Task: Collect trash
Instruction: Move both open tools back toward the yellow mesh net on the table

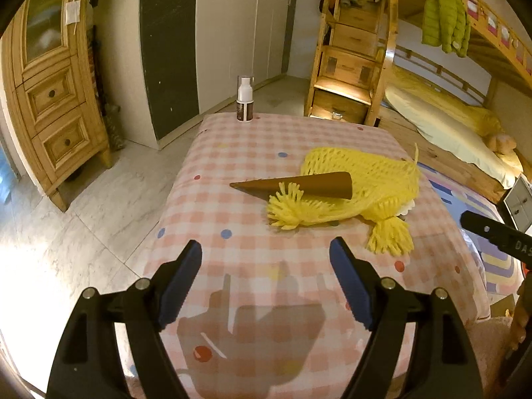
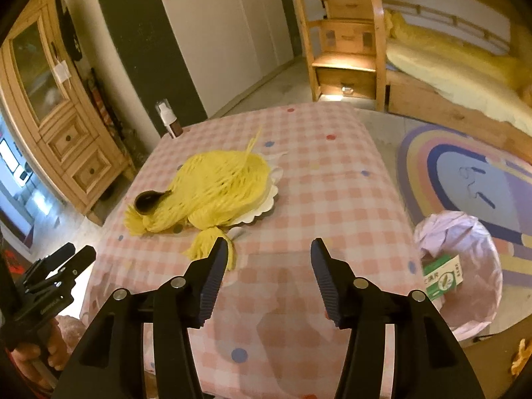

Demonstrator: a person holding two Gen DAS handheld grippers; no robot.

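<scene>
A yellow mesh net point(image 1: 365, 173) with tassels lies on the pink checked table point(image 1: 249, 153). A brown paper cone point(image 1: 299, 184) rests across it. In the right wrist view the net point(image 2: 219, 179) covers a white scalloped paper plate point(image 2: 269, 199), and the cone point(image 2: 148, 201) shows end-on at its left. My left gripper point(image 1: 266, 242) hovers open over the near cloth, short of the net, with nothing between its fingers. My right gripper point(image 2: 269, 241) is open and empty too, its left finger next to a tassel.
A white spray bottle point(image 1: 245, 99) stands at the table's far edge. A bin lined with a lilac bag point(image 2: 465, 232) sits on the floor right of the table and holds a green and white box point(image 2: 444, 276). A wooden cabinet point(image 1: 50, 99) stands left, a bunk bed point(image 1: 432, 116) right.
</scene>
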